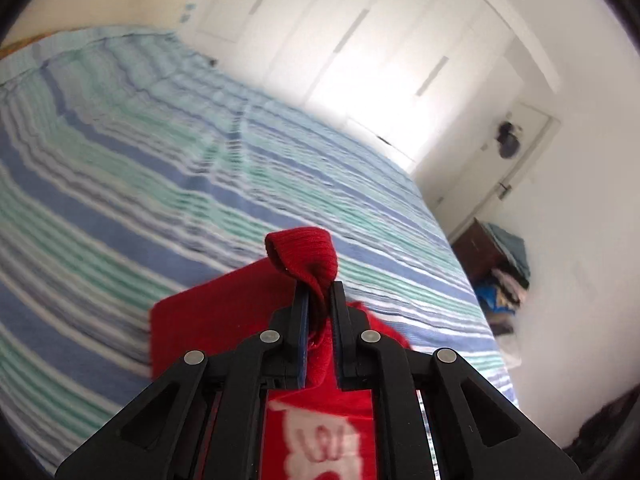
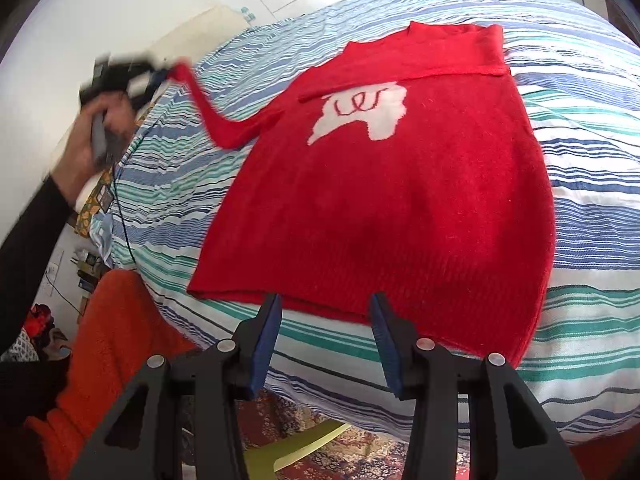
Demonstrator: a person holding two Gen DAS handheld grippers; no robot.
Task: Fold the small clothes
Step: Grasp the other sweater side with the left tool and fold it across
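Observation:
A small red sweater (image 2: 392,200) with a white patch lies flat on the striped bed (image 2: 592,216), neck away from me. Its right sleeve lies folded across the chest. My left gripper (image 1: 318,286) is shut on the cuff of the left sleeve (image 1: 304,256), which pokes out past the fingertips. In the right wrist view that gripper (image 2: 160,70) is up at the left, lifted off the bed, and the sleeve (image 2: 216,120) stretches from it to the sweater's shoulder. My right gripper (image 2: 325,300) hovers open at the sweater's hem with nothing between its fingers.
An orange fleece garment (image 2: 116,340) hangs off the bed's near left corner. Below the bed edge are a patterned rug (image 2: 344,452) and a yellow-green object (image 2: 296,444). White wardrobe doors (image 1: 360,40) stand beyond the bed, with a pile of clothes (image 1: 500,280) by the door.

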